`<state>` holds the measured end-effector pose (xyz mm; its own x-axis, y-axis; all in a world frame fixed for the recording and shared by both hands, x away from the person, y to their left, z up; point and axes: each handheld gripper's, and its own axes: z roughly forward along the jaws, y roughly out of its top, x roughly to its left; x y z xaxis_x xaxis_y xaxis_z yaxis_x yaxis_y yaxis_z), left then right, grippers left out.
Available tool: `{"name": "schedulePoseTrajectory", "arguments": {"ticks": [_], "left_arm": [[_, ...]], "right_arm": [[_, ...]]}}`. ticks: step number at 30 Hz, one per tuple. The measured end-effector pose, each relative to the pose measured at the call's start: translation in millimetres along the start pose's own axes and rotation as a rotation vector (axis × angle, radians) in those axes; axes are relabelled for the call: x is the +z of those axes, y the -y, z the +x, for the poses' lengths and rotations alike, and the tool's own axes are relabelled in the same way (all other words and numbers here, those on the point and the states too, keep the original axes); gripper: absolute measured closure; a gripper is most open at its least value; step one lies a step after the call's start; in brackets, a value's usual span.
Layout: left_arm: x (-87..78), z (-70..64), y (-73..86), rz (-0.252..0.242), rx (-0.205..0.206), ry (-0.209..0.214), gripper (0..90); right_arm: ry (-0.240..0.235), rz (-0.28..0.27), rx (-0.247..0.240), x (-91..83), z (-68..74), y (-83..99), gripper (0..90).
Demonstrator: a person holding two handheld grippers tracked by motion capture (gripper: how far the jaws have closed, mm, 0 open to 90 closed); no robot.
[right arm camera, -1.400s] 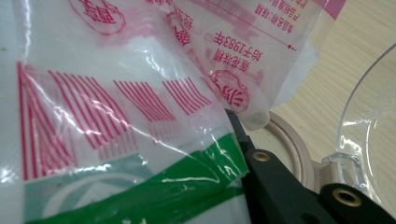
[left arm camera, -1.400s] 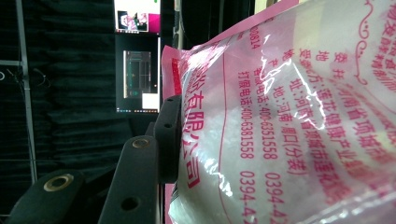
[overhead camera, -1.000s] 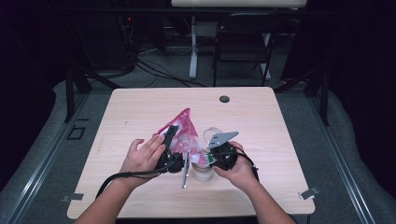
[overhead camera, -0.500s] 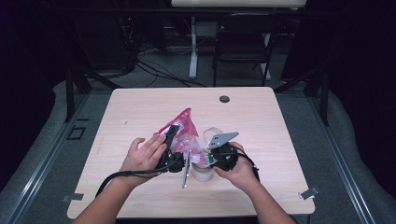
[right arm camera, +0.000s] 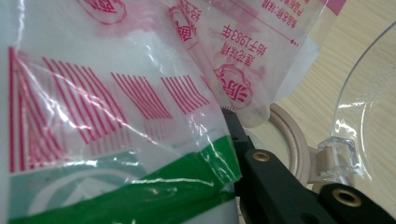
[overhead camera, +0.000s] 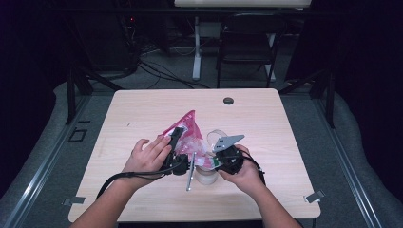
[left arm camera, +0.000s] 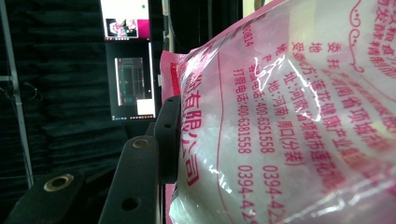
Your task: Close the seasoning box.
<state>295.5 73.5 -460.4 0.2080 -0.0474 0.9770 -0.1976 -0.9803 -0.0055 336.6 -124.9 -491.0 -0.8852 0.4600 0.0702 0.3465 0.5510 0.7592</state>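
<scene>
The light wooden surface (overhead camera: 142,118) carries the work near its front centre. There I hold a pink-and-clear plastic bag of white granules (overhead camera: 186,130), long axis running from my hands toward the far edge, pointed corner away from me. Printed red text includes "400-6351558" and "1983". My left hand-held gripper (overhead camera: 175,140) clamps the bag's side; my right hand-held gripper (overhead camera: 219,159) clamps its green-striped edge, beside a clear round lid (right arm camera: 369,102).
</scene>
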Motion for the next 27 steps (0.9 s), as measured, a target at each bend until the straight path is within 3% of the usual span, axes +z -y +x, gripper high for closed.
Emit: {"name": "schedulePoseTrajectory", "arguments": {"ticks": [3,10,14,27], "left_arm": [[-0.2,-0.2,0.0,0.012,-0.001,0.018,62.2],[1.4,-0.6,-1.0,-0.005,0.023,0.006,61.9],[2.2,-1.1,-1.0,0.003,0.02,0.026,61.9],[3.9,-2.2,-1.6,-0.004,0.035,0.035,61.8]], "right_arm": [[0.001,0.005,-0.004,0.1,0.2,0.3,90.0],[0.009,0.007,-0.002,-0.7,-0.3,1.9,90.0],[0.013,0.011,0.0,-1.5,-0.5,2.9,90.0],[0.023,0.019,0.0,-2.2,-1.0,4.7,90.0]]}}
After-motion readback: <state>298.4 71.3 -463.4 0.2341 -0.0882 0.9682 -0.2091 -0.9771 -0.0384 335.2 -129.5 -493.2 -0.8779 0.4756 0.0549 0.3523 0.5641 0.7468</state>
